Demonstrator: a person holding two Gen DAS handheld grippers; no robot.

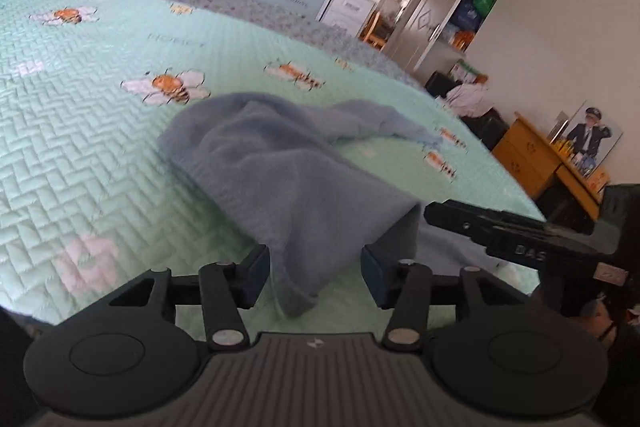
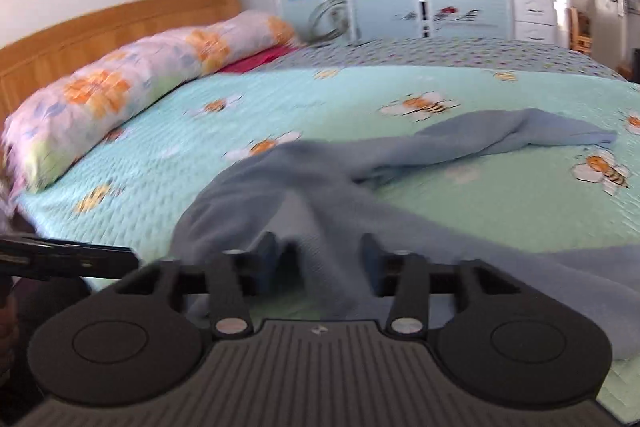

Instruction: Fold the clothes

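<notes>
Blue-grey knitted garment (image 1: 288,179) is lying rumpled on the mint-green quilted bedspread printed with bees (image 1: 80,131), near the bed's close edge. Its bulk is sitting nearest the cameras, and one long narrow part, seemingly a sleeve (image 2: 520,135), is stretching away from the bulk toward the far right in the right wrist view, so the long axis is running from near-left to far-right there. In the left wrist view a flap of the fabric is hanging down between the fingers of the left gripper (image 1: 314,273), whose jaws are standing wide apart and not pinching it. The right gripper (image 2: 320,261) is also showing its jaws spread wide, with a fold of the cloth lying in the gap; motion blur is making contact hard to judge. Farther off, a long floral pillow (image 2: 132,87) is resting against a wooden headboard (image 2: 100,27).
</notes>
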